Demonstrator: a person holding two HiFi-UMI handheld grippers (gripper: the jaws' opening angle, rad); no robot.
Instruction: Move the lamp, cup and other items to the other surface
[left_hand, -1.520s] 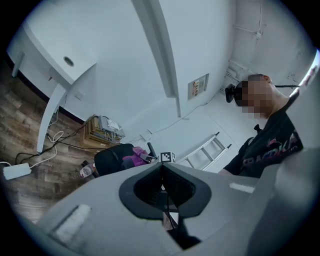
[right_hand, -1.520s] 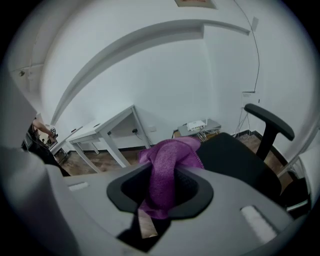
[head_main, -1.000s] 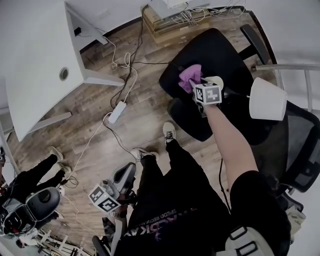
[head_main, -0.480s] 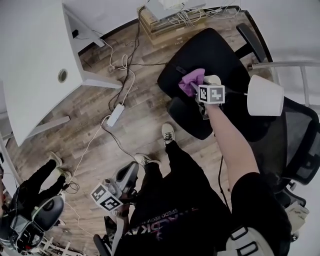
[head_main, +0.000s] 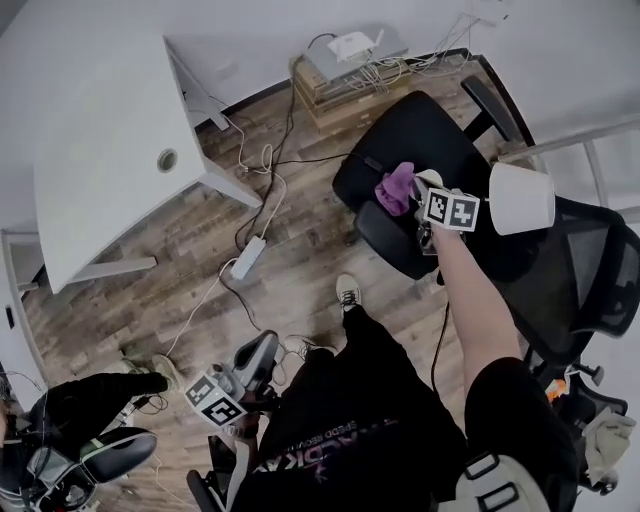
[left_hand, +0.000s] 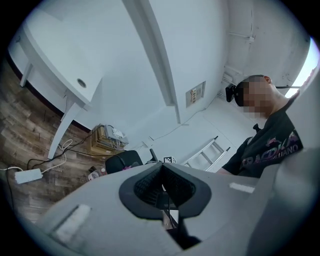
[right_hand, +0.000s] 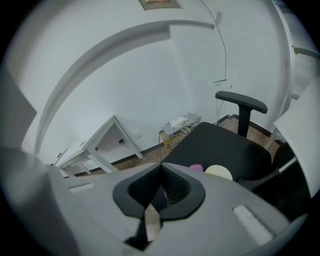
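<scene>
the right tool hangs over the black padded office chair seat, its jaws just closed and pressed together on nothing. the left tool, likewise pressed together and empty, is low by the person's legs. the crumpled purple cloth and cream round cup lie on the seat, with the lamp with a white drum shade just beside. the white counter stands well apart. this fits things just set down or things waiting to go. either way, the right tool likely needs to travel high, clear of shade and cup.
</scene>
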